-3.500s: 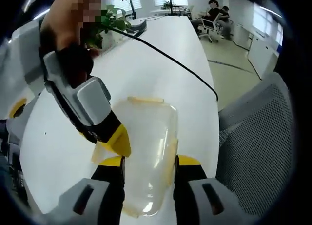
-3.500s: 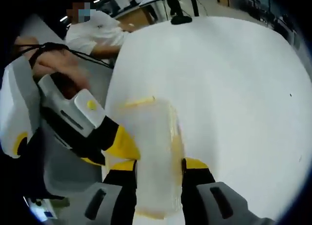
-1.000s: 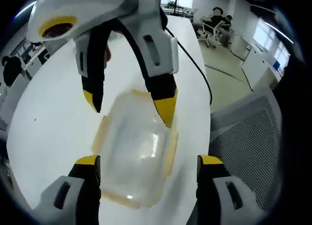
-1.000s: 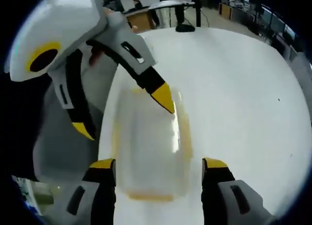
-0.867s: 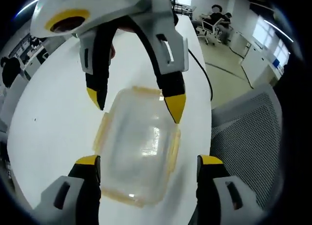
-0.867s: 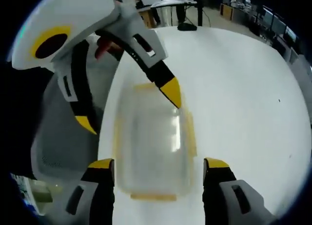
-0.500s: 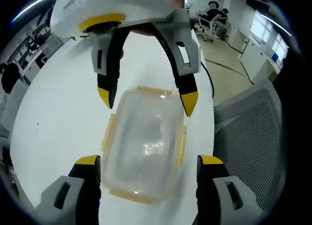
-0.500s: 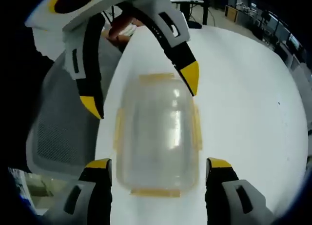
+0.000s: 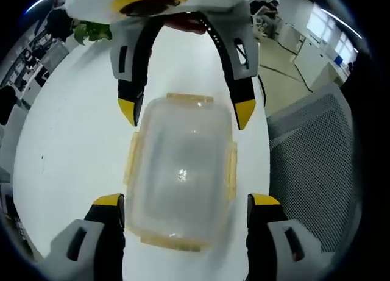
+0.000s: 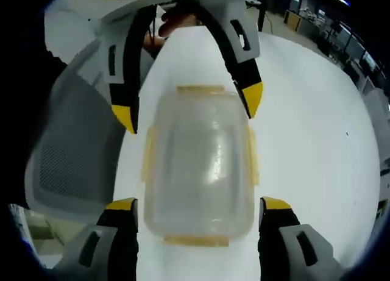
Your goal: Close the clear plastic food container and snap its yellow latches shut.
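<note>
White table [image 9: 73, 147] in an office (mesh chair [image 9: 311, 171] beside), container [image 9: 180, 177] between both grippers' parted jaws.

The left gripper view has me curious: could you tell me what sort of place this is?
Probably an open-plan office: a long white table, a grey mesh chair, and a potted plant.

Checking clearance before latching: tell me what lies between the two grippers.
The clear container, lid on, lies between the left gripper and right gripper in the left gripper view, both open.
</note>
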{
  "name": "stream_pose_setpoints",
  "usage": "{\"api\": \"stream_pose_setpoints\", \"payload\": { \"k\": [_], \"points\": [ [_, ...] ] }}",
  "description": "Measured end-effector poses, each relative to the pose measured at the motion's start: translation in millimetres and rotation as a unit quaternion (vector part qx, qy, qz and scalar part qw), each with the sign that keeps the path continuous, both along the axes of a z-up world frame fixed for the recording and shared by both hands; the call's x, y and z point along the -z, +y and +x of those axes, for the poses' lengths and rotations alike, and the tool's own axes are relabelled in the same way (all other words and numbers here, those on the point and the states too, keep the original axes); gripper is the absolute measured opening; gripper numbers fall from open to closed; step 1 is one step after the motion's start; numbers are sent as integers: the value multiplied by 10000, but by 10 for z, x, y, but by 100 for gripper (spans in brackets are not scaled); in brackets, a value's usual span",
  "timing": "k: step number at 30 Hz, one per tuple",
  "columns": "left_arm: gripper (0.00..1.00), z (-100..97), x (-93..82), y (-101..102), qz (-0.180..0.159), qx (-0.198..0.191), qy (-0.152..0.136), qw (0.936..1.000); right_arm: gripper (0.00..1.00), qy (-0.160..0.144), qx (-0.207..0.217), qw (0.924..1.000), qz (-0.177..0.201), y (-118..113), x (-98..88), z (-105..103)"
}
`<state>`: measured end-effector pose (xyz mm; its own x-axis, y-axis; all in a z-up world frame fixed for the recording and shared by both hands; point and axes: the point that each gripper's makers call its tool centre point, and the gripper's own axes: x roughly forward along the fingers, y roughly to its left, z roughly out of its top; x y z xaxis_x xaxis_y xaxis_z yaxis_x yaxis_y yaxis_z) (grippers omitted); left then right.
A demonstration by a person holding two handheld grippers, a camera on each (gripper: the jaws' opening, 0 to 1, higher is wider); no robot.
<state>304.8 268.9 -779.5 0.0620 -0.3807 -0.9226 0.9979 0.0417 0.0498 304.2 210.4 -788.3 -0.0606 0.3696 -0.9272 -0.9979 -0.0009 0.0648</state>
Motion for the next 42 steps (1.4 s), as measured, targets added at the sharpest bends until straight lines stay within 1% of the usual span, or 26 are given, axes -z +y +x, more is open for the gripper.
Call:
{"api": "stream_pose_setpoints", "payload": {
  "k": [4,7,8,13,16,17,19,23,28,39,42],
  "points": [
    [82,30,38,52,124,10,36,9999,82,-65,-34,10000,-57,-11,28,12],
    [82,47,49,63,151,30,32,9999,81,-106,-56,9999,-104,-21,46,22],
    [82,52,54,62,153,52,26,9999,82,-170,-56,9997,-161,-36,54,42],
    [81,79,113,75,255,139,20,9996,82,-134,-49,9998,-134,-26,74,35],
    [80,82,141,86,316,186,-6,9993,80,-59,-29,9999,-144,-34,102,8],
    [79,76,157,91,351,203,-9,9992,80,-92,-40,9999,-138,-34,115,11],
    [78,98,171,91,391,253,-107,9989,80,-110,-65,9998,-137,-31,115,11],
    [80,98,201,83,407,186,-106,9989,79,-98,-5,9999,-82,-26,113,14],
    [79,94,205,90,460,169,-105,9987,79,-76,-4,9997,-246,-24,134,8],
    [79,81,208,90,549,174,-91,9983,79,-97,74,9999,-20,-23,126,0],
    [79,80,211,98,570,186,-108,9981,79,-106,108,9999,-39,-15,124,-11]
  ]
}}
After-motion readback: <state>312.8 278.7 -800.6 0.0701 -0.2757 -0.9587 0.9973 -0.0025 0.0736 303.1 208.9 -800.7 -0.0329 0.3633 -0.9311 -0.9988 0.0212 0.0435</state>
